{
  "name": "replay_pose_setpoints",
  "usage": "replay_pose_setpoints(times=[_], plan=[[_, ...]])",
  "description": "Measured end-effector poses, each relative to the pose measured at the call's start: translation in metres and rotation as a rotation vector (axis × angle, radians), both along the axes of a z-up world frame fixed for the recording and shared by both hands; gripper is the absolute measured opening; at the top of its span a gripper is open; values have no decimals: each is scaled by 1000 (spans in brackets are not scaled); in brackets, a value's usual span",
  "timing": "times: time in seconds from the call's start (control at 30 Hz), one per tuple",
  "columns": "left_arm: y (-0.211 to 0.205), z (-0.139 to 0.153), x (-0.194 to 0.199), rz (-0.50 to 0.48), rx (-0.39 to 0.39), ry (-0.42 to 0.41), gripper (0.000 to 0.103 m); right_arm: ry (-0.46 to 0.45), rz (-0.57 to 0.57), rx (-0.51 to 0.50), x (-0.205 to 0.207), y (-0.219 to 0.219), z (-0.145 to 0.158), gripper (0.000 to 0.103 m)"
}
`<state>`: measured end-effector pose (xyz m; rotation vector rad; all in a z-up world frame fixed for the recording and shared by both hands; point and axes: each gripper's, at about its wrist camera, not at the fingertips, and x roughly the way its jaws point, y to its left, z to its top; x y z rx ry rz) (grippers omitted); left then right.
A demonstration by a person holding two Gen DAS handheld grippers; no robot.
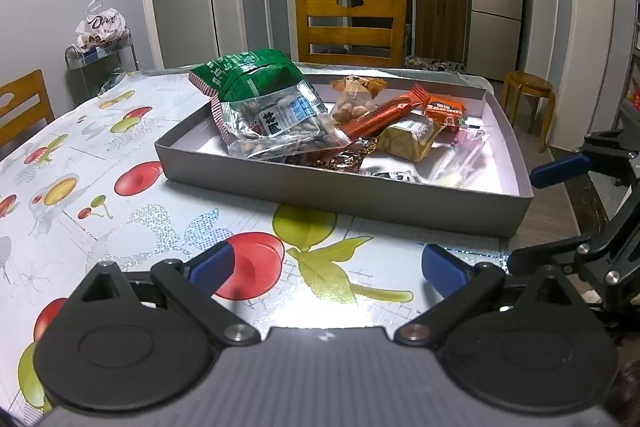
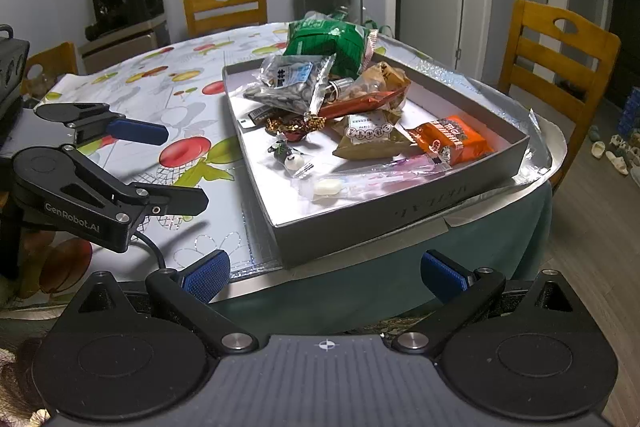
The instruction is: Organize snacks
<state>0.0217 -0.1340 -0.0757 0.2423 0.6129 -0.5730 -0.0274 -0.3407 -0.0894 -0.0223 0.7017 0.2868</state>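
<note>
Left wrist view: my left gripper (image 1: 326,267) has its fingers spread and empty over the surface (image 1: 132,227); the tray (image 1: 340,193) of snacks lies straight ahead, apart from the tips. Right wrist view: right gripper (image 2: 326,275), fingers spread and empty, sits off the tray's near corner; the pink-wrapped stick (image 2: 384,173) lies crosswise, nearer this hand, I judge.

The left hand-held gripper (image 1: 326,265) is held with its blue-padded fingers (image 1: 210,263) spread wide, nothing gripped. The right hand-held gripper (image 2: 325,271) is likewise held spread and empty.
</note>
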Motion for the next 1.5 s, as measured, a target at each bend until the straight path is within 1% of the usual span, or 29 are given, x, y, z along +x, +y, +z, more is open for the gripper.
replay_pose_setpoints(times=[0.7, 1.17, 1.33, 1.5], plan=[[0, -1, 1, 14, -9, 10, 101, 1, 12, -11, 1, 3, 0, 103], [1, -1, 2, 7, -19, 20, 102, 13, 15, -10, 1, 2, -2, 103], [4, -1, 3, -28, -63, 30, 101, 13, 14, -10, 1, 2, -2, 103], [4, -1, 3, -21, -64, 31, 101, 12, 15, -10, 1, 2, -3, 103]])
